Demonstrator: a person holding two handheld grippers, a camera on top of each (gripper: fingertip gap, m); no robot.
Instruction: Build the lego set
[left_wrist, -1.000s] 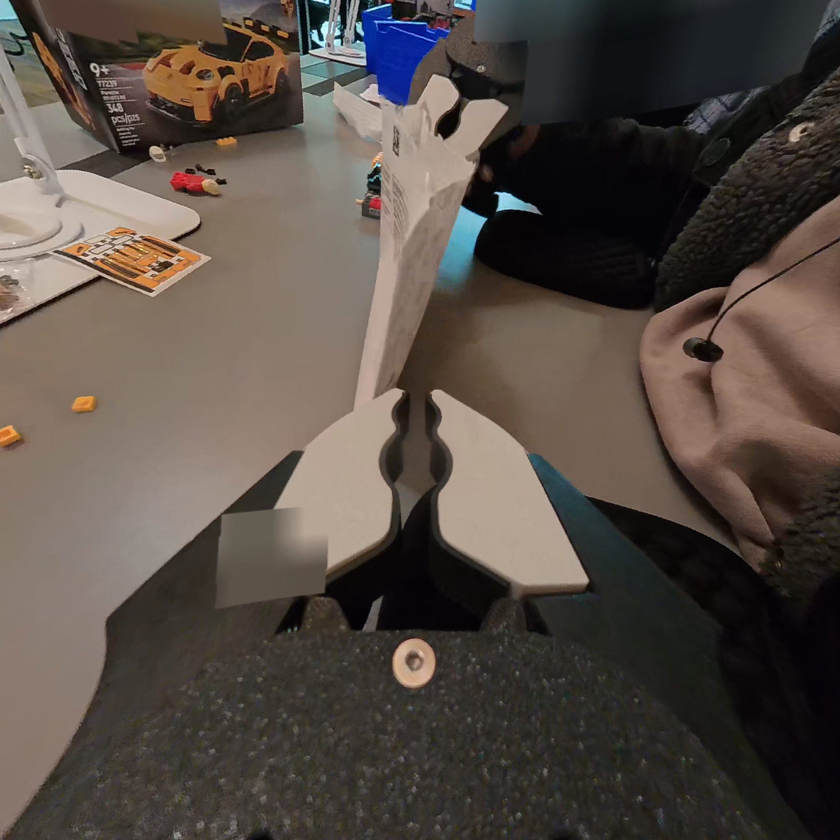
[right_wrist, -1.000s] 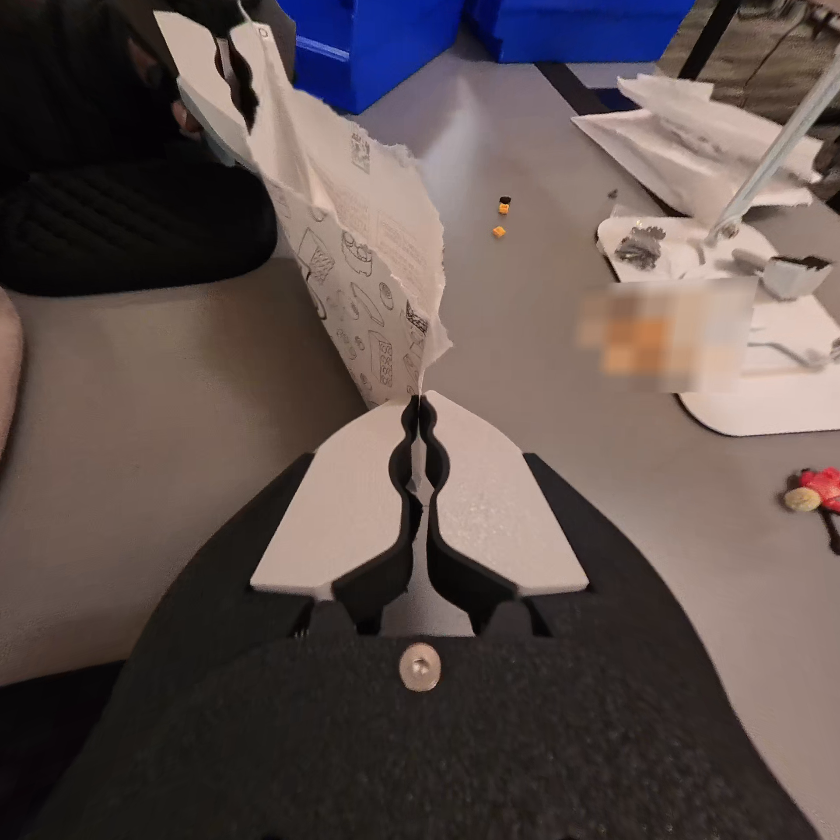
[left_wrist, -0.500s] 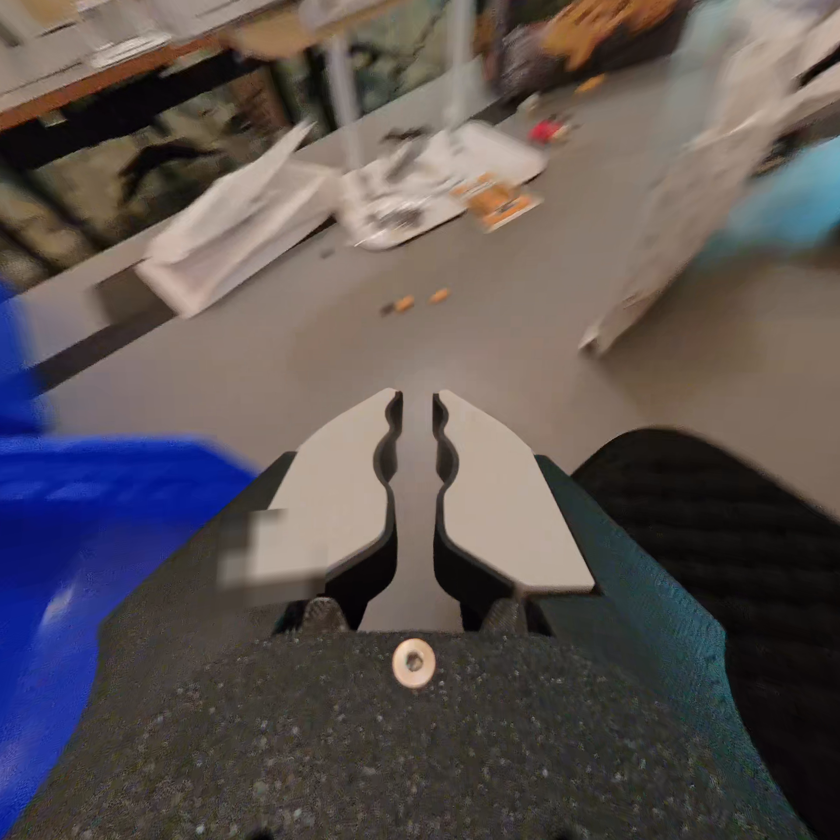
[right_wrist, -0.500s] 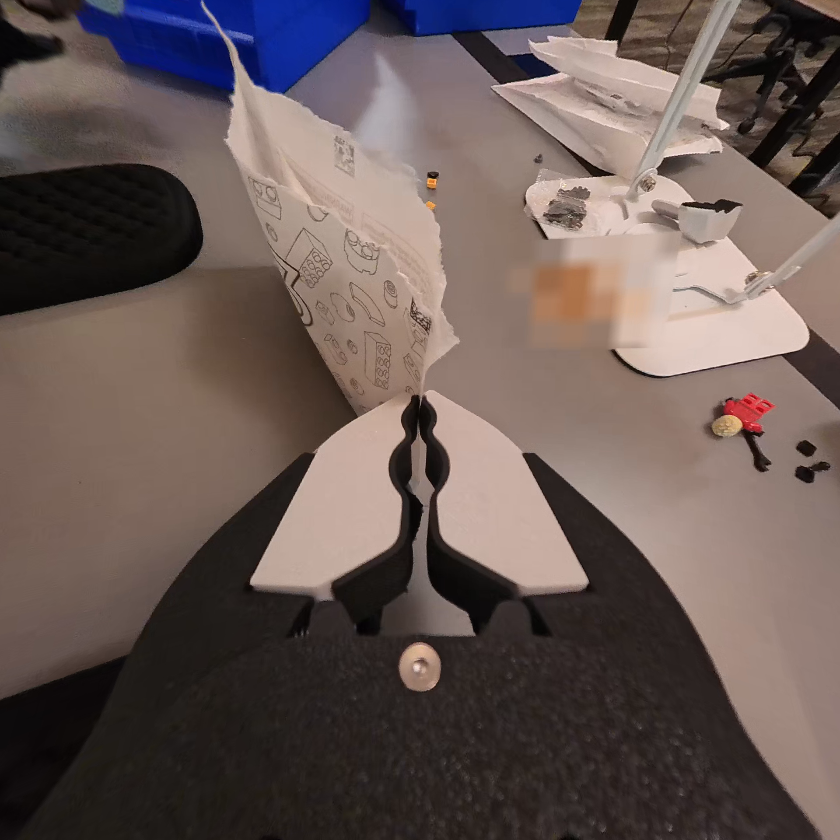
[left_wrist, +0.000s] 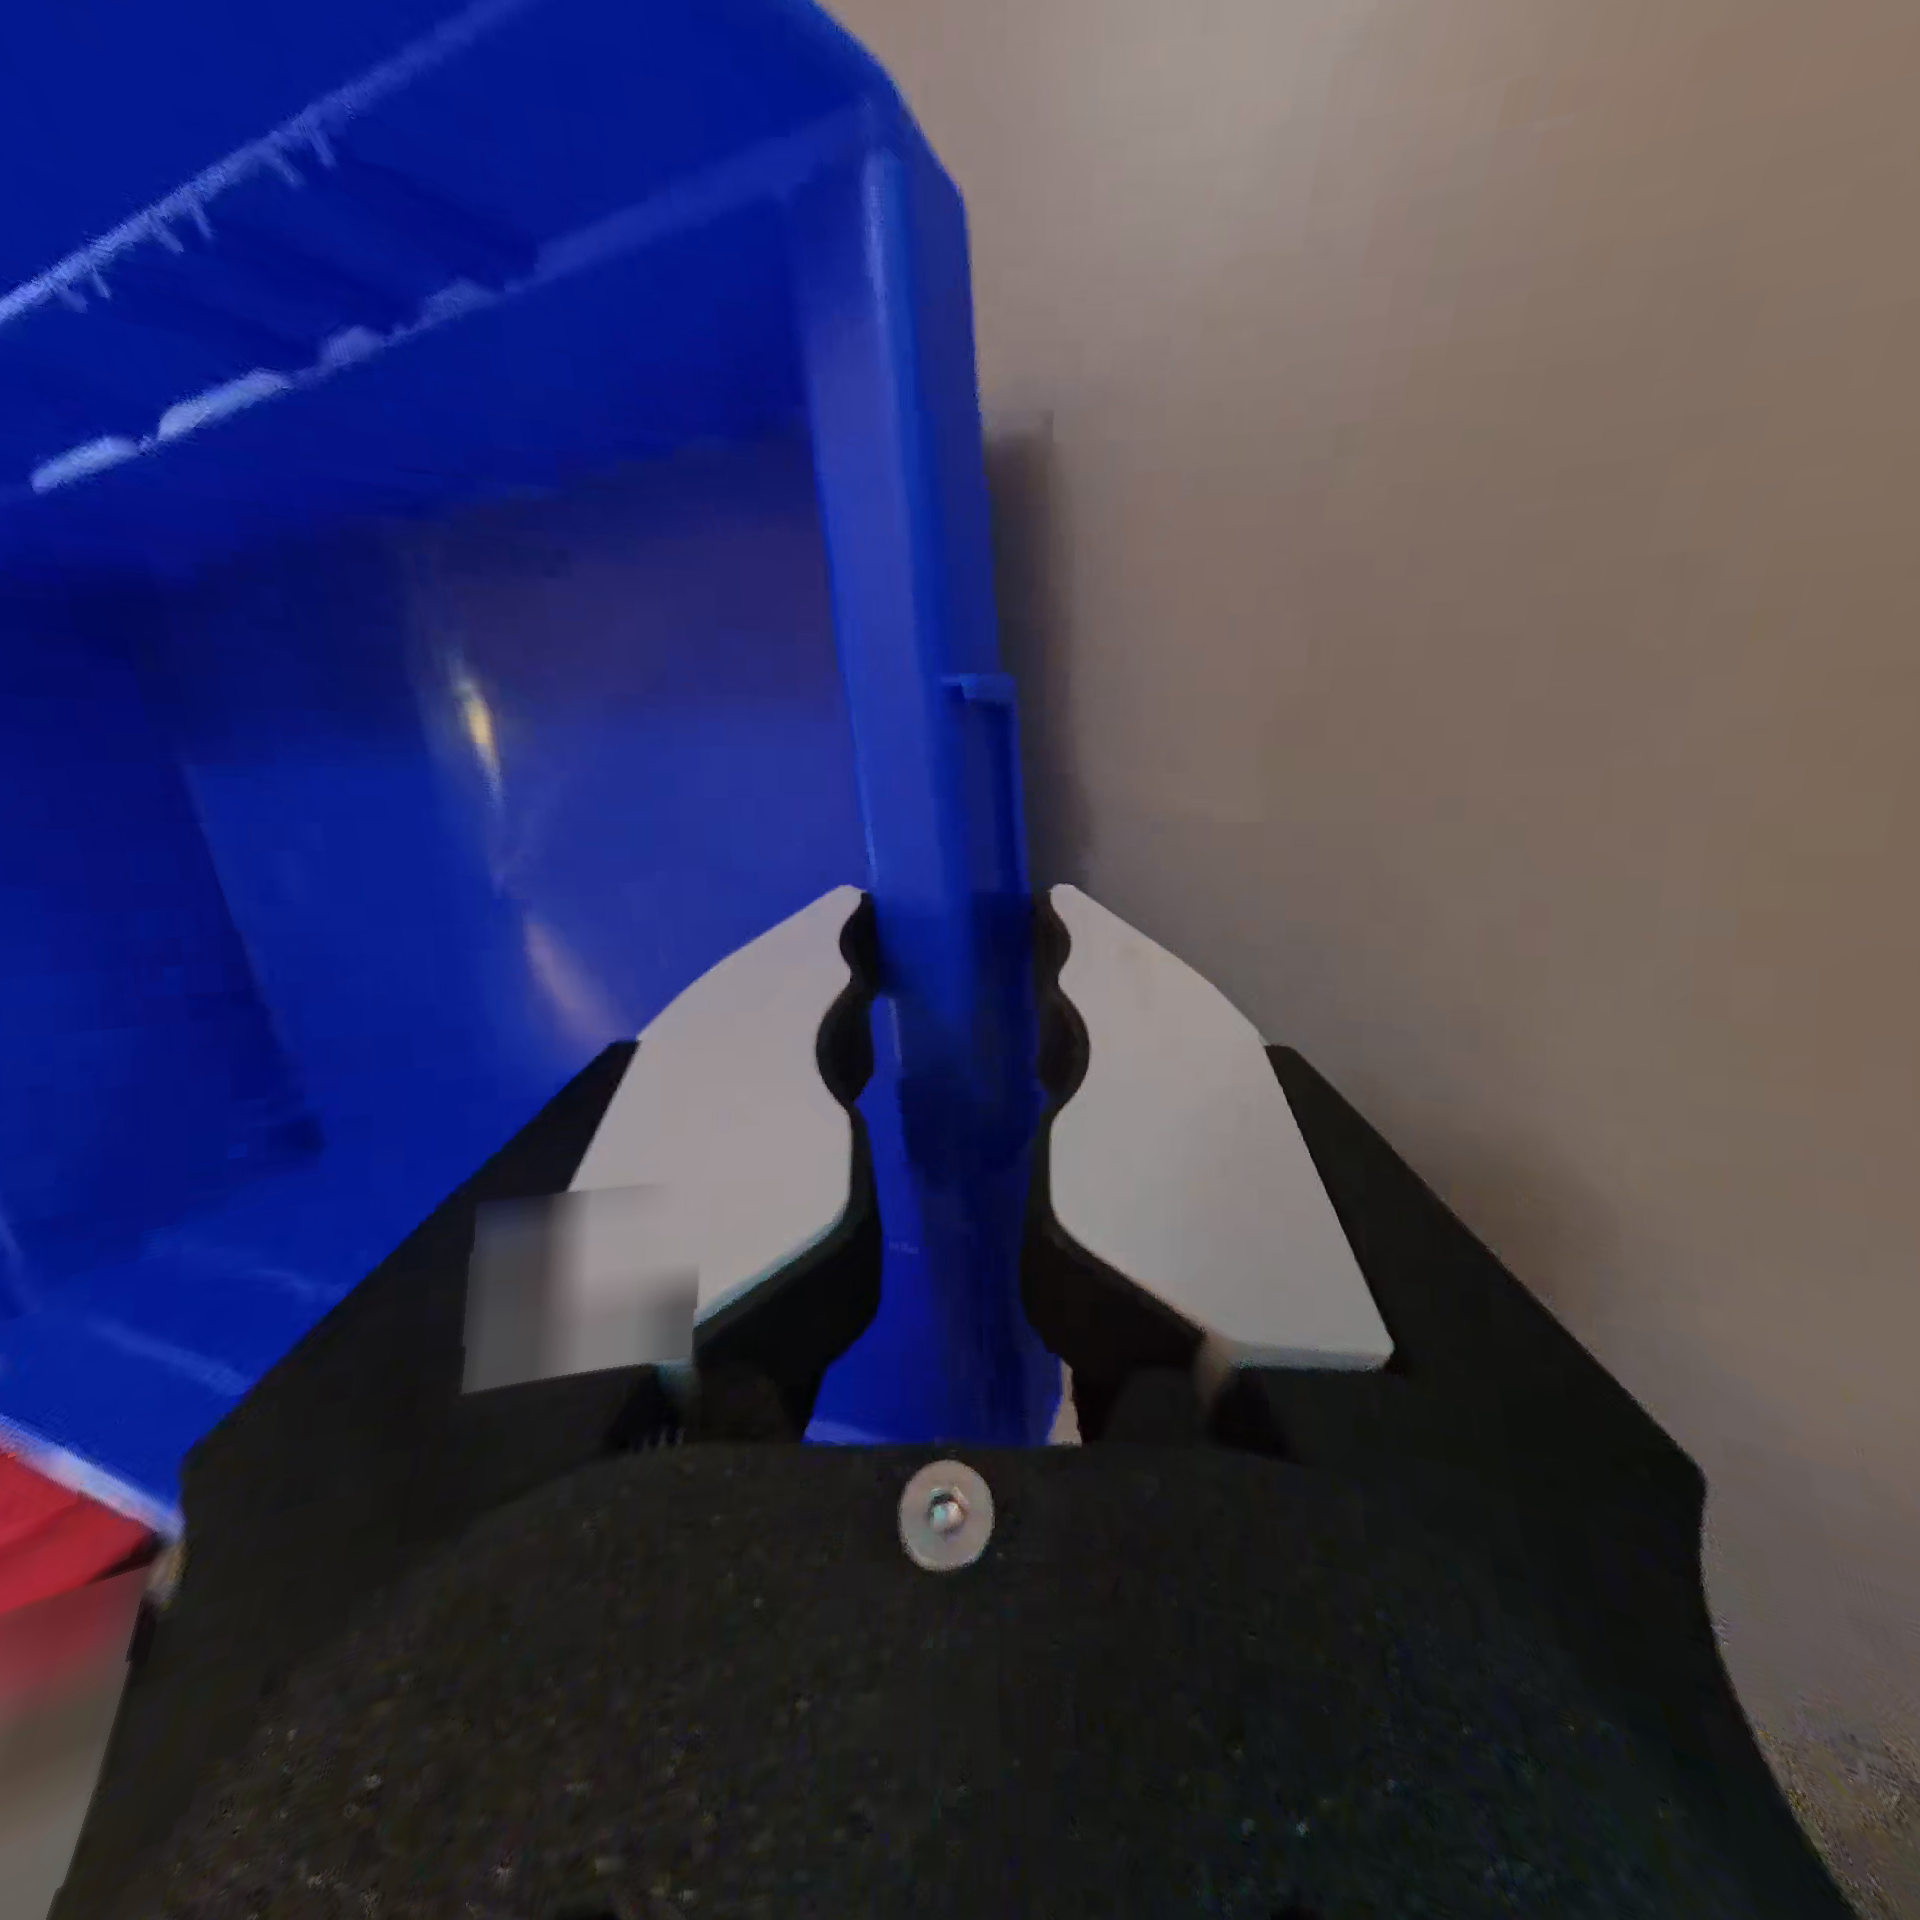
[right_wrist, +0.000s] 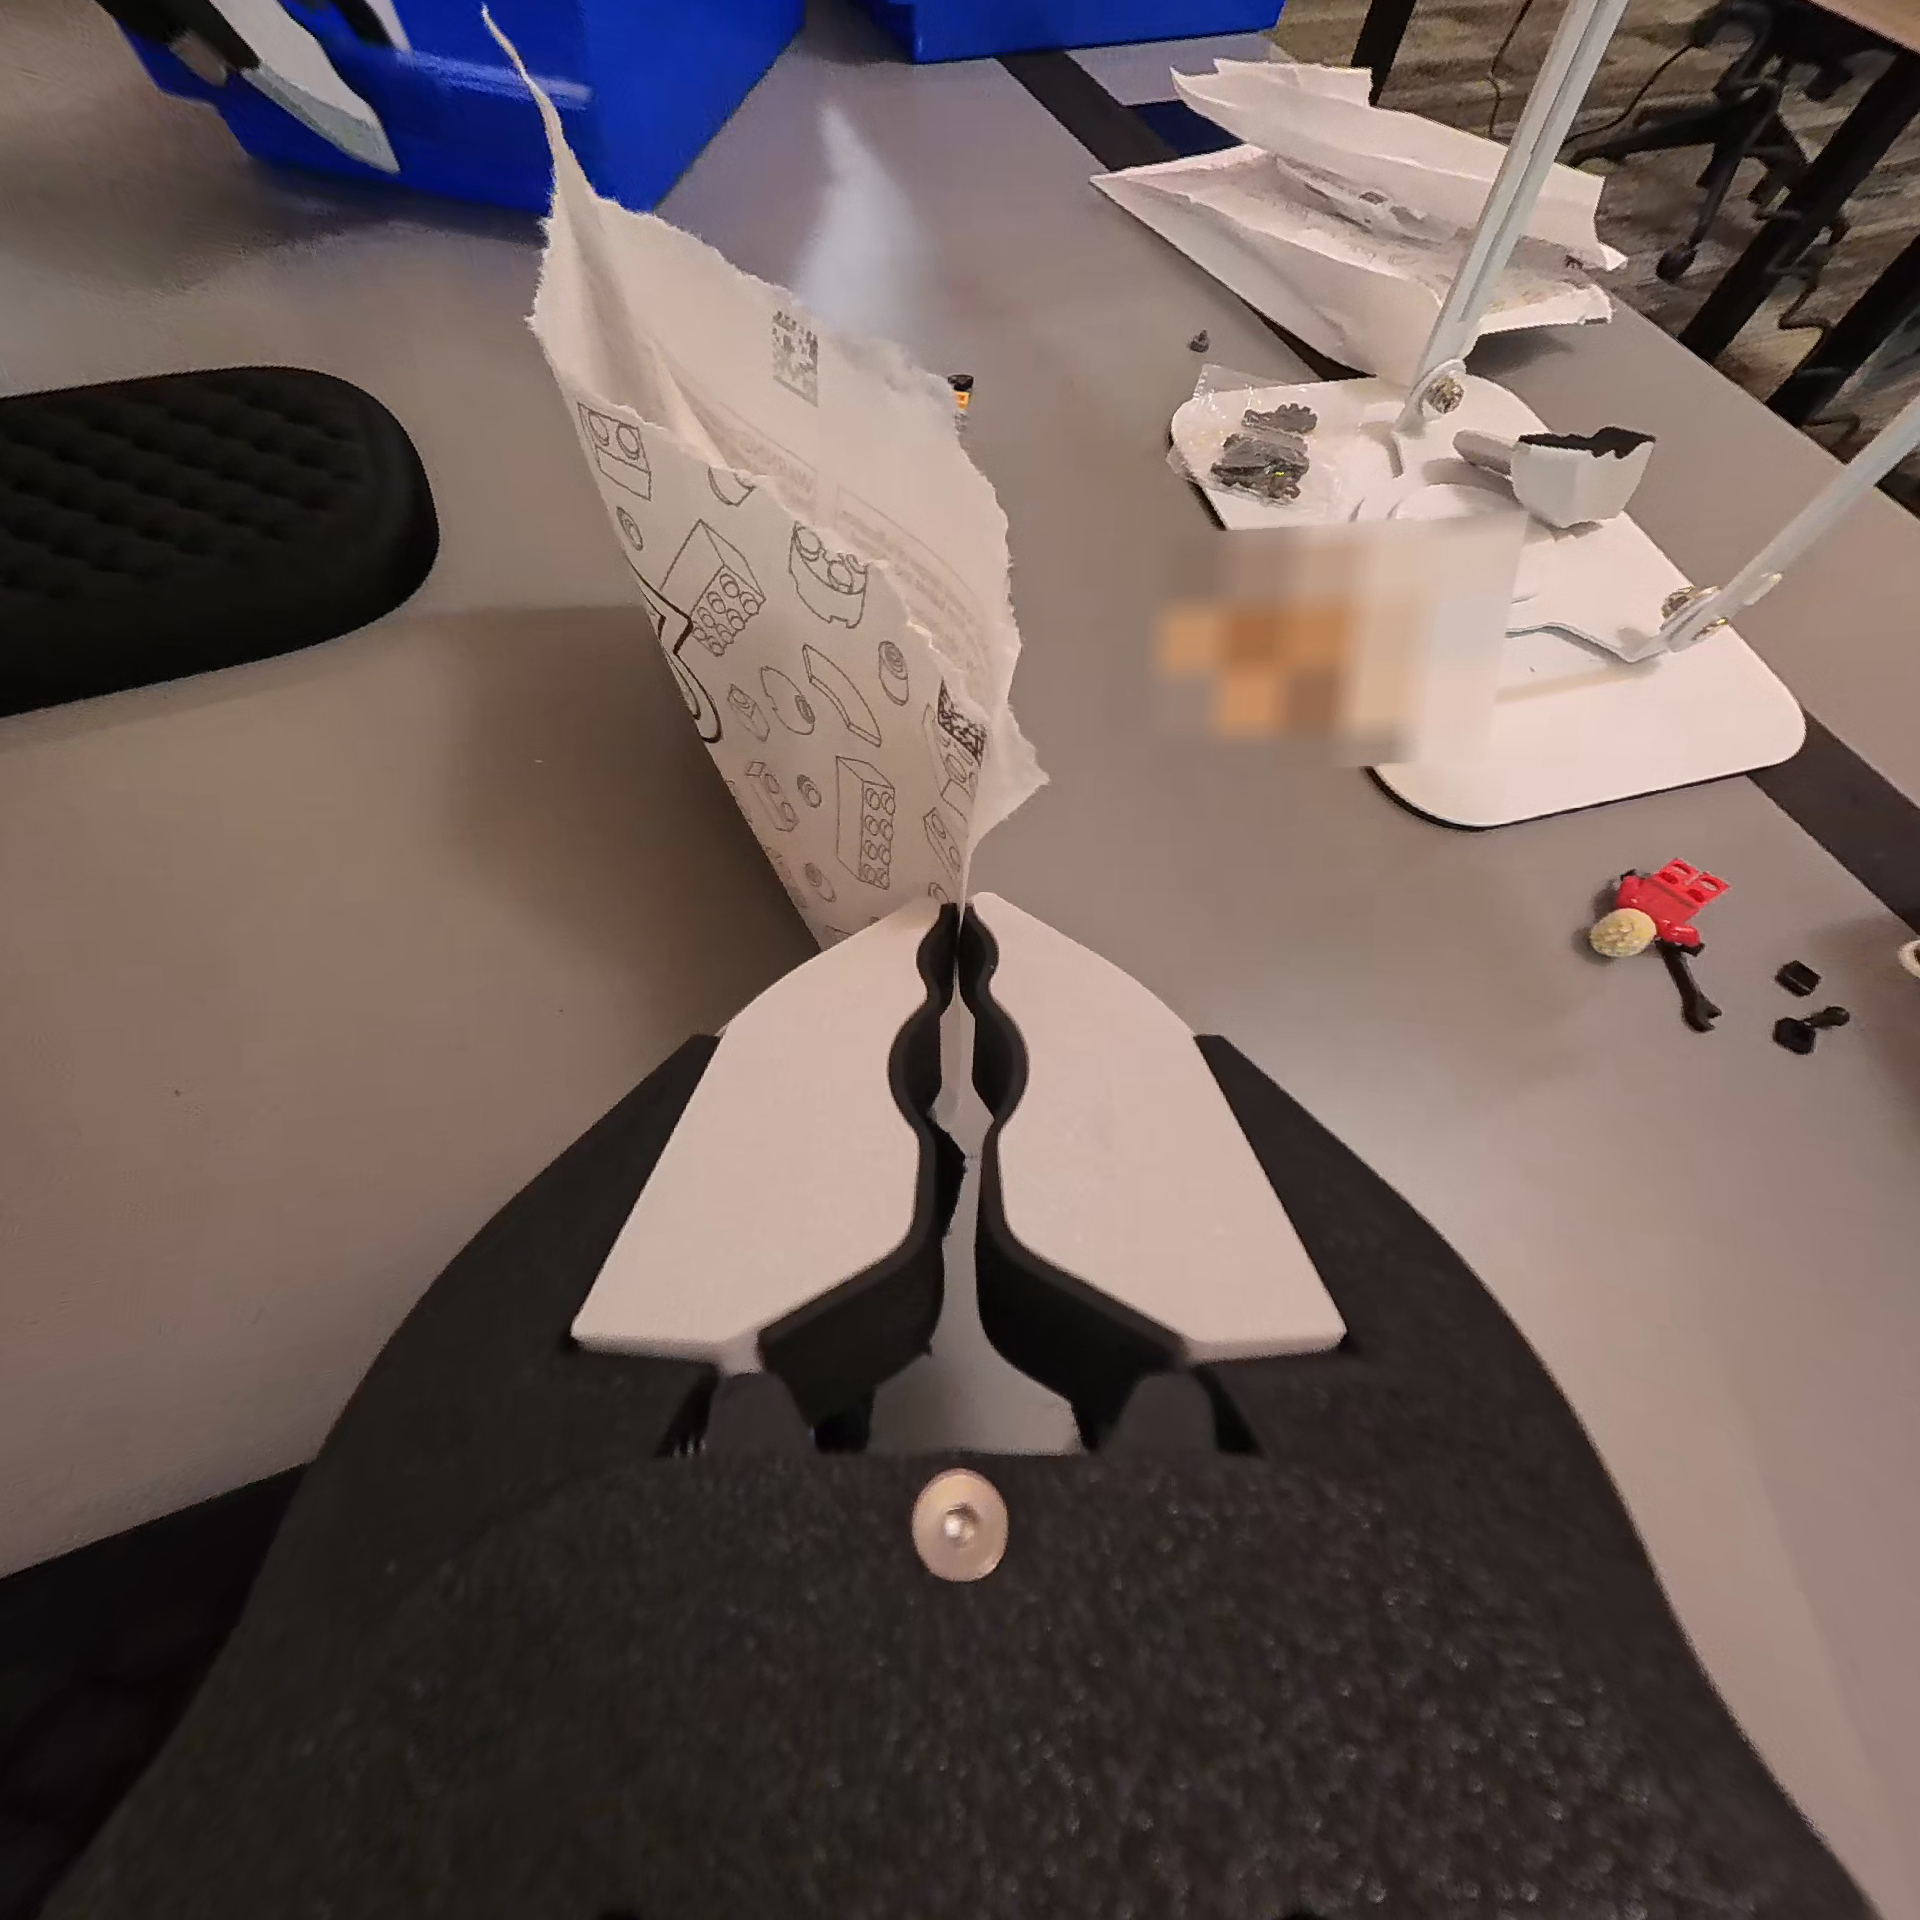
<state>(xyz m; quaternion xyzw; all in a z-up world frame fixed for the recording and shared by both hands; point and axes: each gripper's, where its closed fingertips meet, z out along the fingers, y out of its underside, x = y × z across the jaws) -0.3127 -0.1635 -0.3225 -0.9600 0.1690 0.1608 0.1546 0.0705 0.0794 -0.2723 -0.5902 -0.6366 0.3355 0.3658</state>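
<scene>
Paper bag, torn, pinched in right gripper; left gripper astride blue bin wall, contact unclear. Best pulled slowly along counter.

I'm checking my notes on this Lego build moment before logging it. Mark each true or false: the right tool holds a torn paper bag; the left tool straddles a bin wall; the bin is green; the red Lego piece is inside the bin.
1. The right tool holds a torn paper bag. True.
2. The left tool straddles a wall of the bin. True.
3. The bin is green. False: it is blue.
4. The red Lego piece lies inside the bin. False: it lies on the grey table, right of the bag.
</scene>
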